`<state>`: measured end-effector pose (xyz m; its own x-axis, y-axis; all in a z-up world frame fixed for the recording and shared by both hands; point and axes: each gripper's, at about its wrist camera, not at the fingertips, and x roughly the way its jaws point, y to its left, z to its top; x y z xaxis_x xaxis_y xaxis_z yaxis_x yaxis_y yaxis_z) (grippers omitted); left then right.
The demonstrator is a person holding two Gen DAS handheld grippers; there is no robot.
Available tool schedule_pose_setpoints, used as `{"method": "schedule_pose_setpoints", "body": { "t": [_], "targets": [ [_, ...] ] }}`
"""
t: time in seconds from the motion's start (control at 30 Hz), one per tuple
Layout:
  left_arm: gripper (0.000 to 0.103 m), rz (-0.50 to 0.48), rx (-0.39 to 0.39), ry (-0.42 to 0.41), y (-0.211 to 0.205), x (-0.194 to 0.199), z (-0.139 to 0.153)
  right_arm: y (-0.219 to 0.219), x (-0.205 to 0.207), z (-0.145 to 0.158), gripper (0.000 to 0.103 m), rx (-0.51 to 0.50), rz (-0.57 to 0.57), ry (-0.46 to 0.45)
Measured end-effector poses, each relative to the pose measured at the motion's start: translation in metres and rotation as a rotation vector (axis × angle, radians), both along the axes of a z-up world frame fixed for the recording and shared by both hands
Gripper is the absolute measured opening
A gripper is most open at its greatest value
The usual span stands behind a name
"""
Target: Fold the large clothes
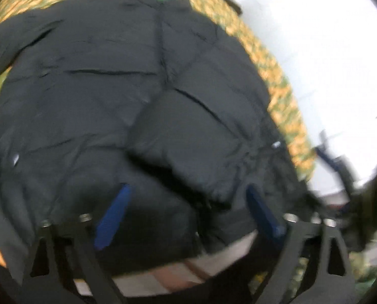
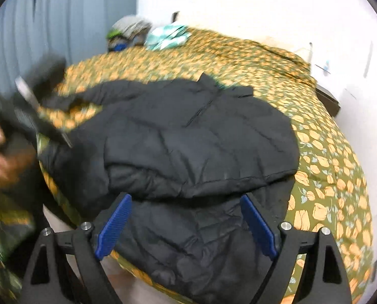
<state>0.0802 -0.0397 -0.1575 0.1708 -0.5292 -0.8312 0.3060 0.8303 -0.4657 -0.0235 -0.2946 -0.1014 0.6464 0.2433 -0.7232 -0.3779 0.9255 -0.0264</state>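
Black puffer jacket (image 2: pixel 188 136) on floral bedspread (image 2: pixel 322 167), L tongs (image 1: pixel 188 202) & R tongs (image 2: pixel 186 210) both apart, holding nothing

The jacket (image 2: pixel 188 139) is black; the bedspread (image 2: pixel 327 164) is olive green with orange flowers; the gripper pads (image 2: pixel 113 224) are blue.

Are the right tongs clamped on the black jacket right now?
No, the right tongs stand wide open above the black jacket, nothing between their blue pads.

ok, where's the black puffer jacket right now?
The black puffer jacket lies spread on the floral bedspread, filling the middle of both wrist views, just ahead of the open right tongs.
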Motion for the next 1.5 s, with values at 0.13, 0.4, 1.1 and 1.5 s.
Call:
{"method": "schedule_pose_setpoints", "body": {
  "t": [0.13,0.4,1.1,1.5],
  "targets": [
    [0.040,-0.001,0.095,0.020,-0.028,0.013,-0.017,0.005,-0.002,0.008,0.089,0.011,-0.008,-0.033],
    [0.009,0.013,0.163,-0.103,-0.018,0.040,0.015,-0.007,0.009,-0.005,0.089,0.079,-0.077,0.022],
    [0.010,0.267,0.360,-0.219,0.083,0.218,-0.017,-0.064,0.261,-0.045,0.043,0.108,-0.228,0.142],
    [0.023,0.254,0.324,-0.204,0.099,0.225,-0.060,-0.040,0.320,-0.127,0.042,0.020,-0.161,0.393]
  ]
}}
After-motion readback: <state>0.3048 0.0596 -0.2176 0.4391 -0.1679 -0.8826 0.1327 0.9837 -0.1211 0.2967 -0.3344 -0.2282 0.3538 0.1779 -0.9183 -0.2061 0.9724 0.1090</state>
